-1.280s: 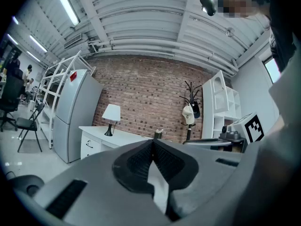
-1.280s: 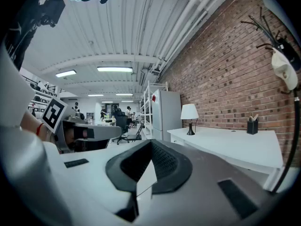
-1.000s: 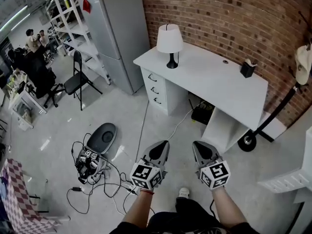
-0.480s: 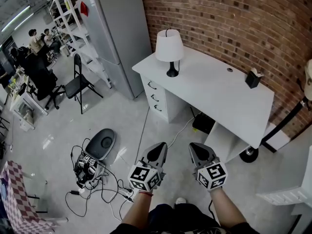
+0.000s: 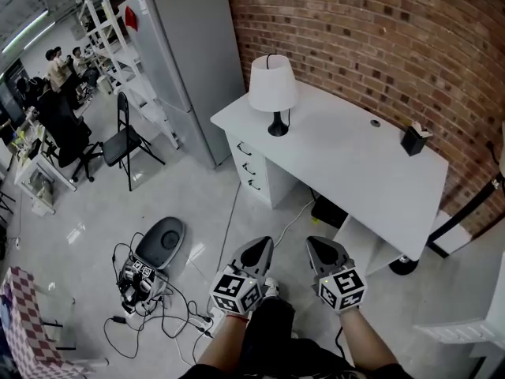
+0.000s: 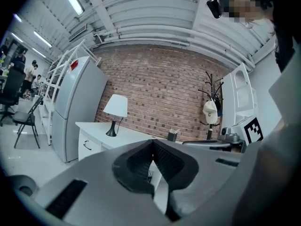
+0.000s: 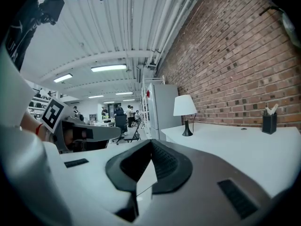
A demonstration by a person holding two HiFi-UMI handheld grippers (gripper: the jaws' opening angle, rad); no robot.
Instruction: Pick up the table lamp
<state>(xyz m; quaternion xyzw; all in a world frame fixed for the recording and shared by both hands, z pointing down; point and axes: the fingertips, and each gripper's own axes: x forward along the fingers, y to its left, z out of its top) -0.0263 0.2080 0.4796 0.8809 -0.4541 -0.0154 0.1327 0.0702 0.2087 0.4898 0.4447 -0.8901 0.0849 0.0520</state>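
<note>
Lamp: white shade on a black stem, standing upright at the left end of the white desk, close to the brick wall.
Left gripper: jaws pressed together with nothing between them, held over the floor, well apart from the lamp.
Right gripper: jaws closed and empty, just beside the left one, pointing toward the desk.
Desk: a black pen holder stands at its far end, and a grey fridge stands beside the lamp end.

grey left gripper, grey right gripper, black-and-white marker cubes, red wristband, dark trousers
</note>
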